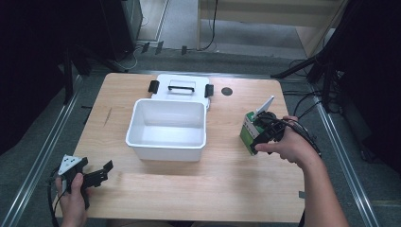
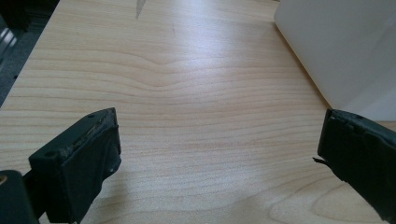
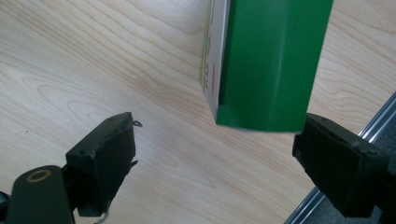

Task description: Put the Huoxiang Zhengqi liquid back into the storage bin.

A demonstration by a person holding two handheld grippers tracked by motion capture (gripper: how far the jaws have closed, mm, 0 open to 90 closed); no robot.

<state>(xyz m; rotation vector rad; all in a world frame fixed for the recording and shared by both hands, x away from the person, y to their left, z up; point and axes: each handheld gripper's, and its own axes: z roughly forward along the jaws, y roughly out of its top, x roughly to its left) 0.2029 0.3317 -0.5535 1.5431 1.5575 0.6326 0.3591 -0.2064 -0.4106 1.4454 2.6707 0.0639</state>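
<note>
Now my right claw [image 1: 265,135] hovers wide open at the green carton [image 1: 248,132], which stands upright on the worktop [image 1: 227,184], right of the white bin [image 1: 166,128]; nothing is gripped. My left claw [image 1: 97,174] rests at the near left corner, jaws spread wide and empty.

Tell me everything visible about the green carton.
The green carton is a small box, cardboard by its look, with green sides and one white printed face. It stands upright on the wooden table, right of the white bin. The right tool is open, jaws either side, not gripping it.
</note>
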